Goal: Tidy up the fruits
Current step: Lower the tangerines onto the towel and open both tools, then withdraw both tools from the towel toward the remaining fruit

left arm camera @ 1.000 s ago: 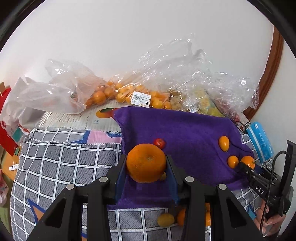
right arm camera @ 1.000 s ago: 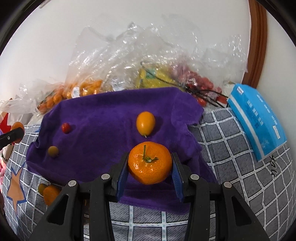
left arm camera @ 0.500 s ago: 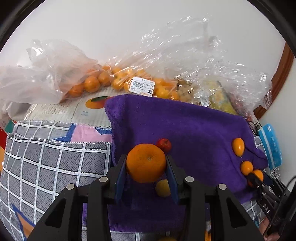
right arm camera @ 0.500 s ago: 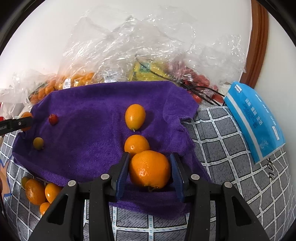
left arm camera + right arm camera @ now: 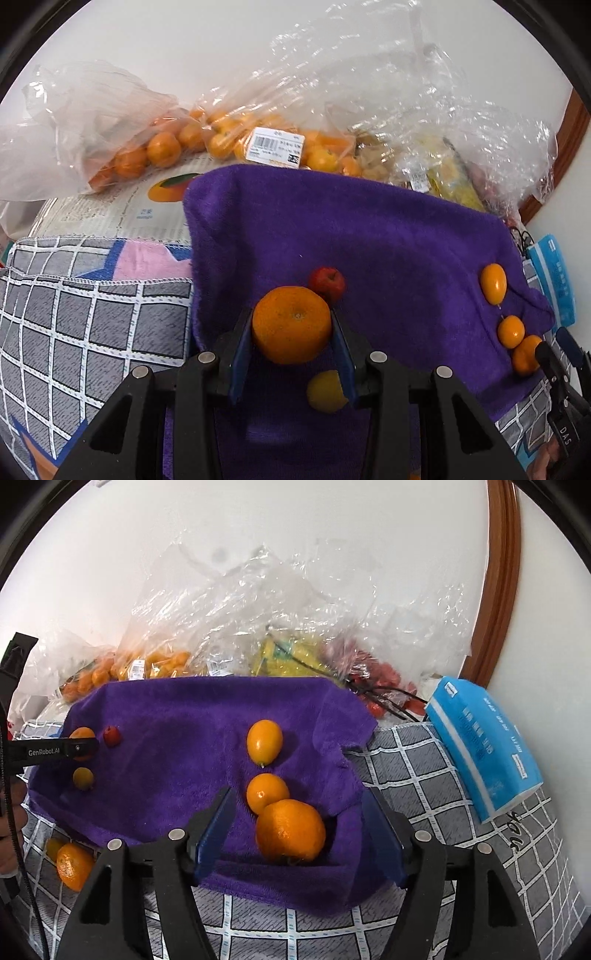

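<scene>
Purple towel point(image 5: 177, 738) covers the checked bedding point(image 5: 436, 786). Right gripper point(image 5: 299, 834) jaws have just been opening; its mandarin point(image 5: 290, 829) lies free between them at the towel's near edge. Left gripper point(image 5: 291, 332) clamps another mandarin point(image 5: 291, 325) above the towel's left edge.

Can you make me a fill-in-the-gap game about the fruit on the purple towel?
1. The left gripper is squeezing an ____.
2. The fruit lies on a towel coloured ____.
3. The right gripper has its jaws ____, with a mandarin lying loose between them.
4. The small fruit just behind the left gripper's catch is coloured ____.

Missing words: orange; purple; open; red
</scene>
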